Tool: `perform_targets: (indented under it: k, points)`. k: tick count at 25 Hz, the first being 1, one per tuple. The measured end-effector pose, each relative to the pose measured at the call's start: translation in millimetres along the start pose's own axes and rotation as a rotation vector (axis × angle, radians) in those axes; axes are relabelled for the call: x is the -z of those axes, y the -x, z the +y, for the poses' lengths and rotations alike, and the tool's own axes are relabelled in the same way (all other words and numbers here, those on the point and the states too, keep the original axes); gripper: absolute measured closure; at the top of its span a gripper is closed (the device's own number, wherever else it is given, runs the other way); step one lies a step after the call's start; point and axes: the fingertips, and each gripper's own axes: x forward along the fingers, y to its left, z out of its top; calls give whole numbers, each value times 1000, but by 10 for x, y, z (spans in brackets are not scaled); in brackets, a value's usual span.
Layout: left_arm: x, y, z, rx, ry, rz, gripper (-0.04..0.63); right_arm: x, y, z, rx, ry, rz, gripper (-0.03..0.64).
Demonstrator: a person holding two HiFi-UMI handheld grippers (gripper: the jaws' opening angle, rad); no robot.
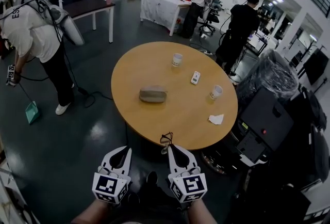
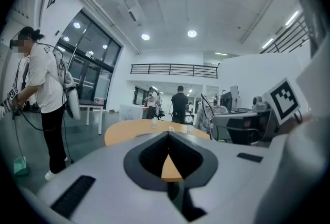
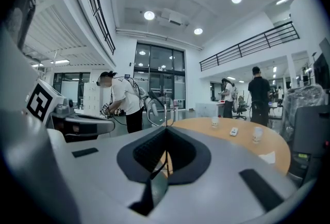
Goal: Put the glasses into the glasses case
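A grey oval glasses case [image 1: 152,94] lies closed near the middle of the round wooden table [image 1: 154,120]. Dark-framed glasses [image 1: 166,139] hang at the table's near edge, held at the tip of my right gripper [image 1: 170,147], which is shut on them. In the right gripper view the glasses [image 3: 157,107] stick up from the closed jaws of the right gripper [image 3: 166,129], one thin arm trailing down between them. My left gripper [image 1: 126,149] is off the table's near left edge, shut with nothing in it. In the left gripper view the left gripper [image 2: 168,134] points at the table.
On the table stand two paper cups [image 1: 177,59] [image 1: 216,92], a small white remote [image 1: 195,77] and a crumpled tissue [image 1: 216,119]. A person [image 1: 36,37] sweeps the floor at left. Wrapped black equipment [image 1: 273,81] crowds the table's right side. More people stand at the back.
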Motion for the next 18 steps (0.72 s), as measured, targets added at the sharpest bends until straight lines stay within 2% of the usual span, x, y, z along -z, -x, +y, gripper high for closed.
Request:
perform_targets:
  k: [11, 18]
  points:
    - [-9, -854, 452, -35, -9, 32, 589, 78, -1052, -434, -61, -9, 31, 627]
    - [3, -1587, 663, -42, -4, 78, 589, 109, -1688, -844, -90, 45, 79, 628]
